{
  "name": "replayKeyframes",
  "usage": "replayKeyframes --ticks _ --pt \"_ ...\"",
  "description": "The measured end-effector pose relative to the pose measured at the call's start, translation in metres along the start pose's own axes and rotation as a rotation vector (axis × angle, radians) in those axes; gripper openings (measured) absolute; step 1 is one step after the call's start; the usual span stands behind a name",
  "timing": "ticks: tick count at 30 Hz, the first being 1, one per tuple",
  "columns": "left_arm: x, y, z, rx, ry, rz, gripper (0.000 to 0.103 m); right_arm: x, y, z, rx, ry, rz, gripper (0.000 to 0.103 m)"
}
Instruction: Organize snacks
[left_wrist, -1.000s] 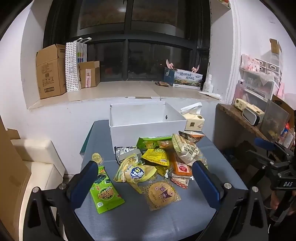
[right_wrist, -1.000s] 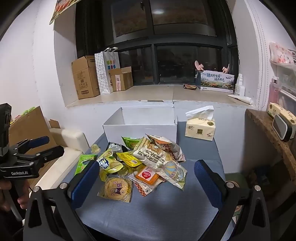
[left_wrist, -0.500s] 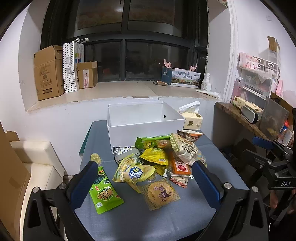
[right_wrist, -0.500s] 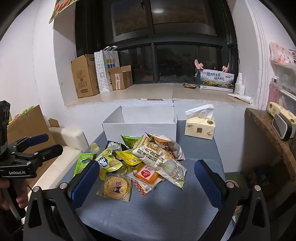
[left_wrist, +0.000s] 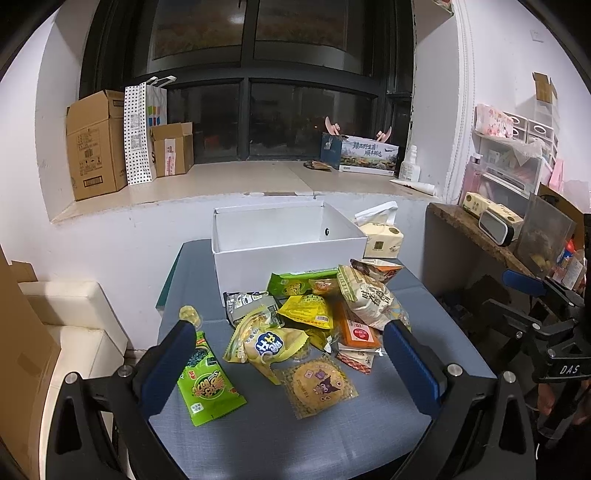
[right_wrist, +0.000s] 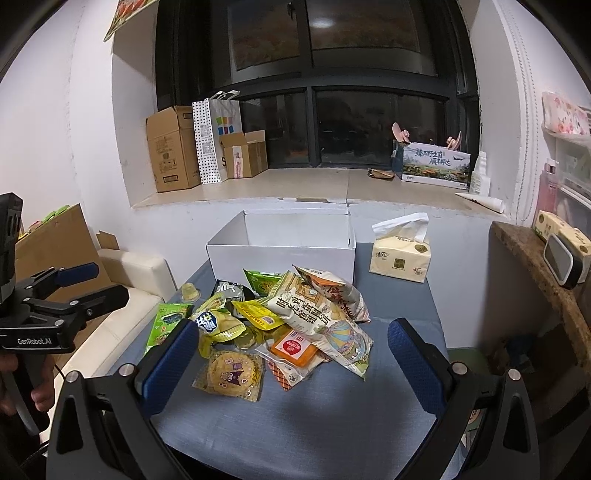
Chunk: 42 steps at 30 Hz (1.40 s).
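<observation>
Snacks lie heaped on the grey desk in front of an empty white box, with a green pouch just apart at the left. Both grippers hover above the near edge, jaws spread wide and holding nothing: the left gripper and the right gripper. Compared with a second ago, the pile appears slightly nearer in both views, suggesting a slow approach; no packet has yet moved, so sorting into the box has probably not begun.
</observation>
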<state>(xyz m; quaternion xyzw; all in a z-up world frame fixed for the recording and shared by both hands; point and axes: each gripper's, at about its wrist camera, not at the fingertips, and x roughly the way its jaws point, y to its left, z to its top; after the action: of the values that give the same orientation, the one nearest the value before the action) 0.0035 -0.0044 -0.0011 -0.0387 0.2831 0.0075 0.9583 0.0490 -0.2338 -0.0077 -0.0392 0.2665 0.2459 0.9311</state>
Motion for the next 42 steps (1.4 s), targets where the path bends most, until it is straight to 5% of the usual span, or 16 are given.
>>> replayKeyframes --ticks 42 --pt "-0.0033 -0.0029 0.0014 0.011 -0.004 0.001 0.103 0.0021 0.0015 -0.0028 0.000 0.012 0.001 0.103"
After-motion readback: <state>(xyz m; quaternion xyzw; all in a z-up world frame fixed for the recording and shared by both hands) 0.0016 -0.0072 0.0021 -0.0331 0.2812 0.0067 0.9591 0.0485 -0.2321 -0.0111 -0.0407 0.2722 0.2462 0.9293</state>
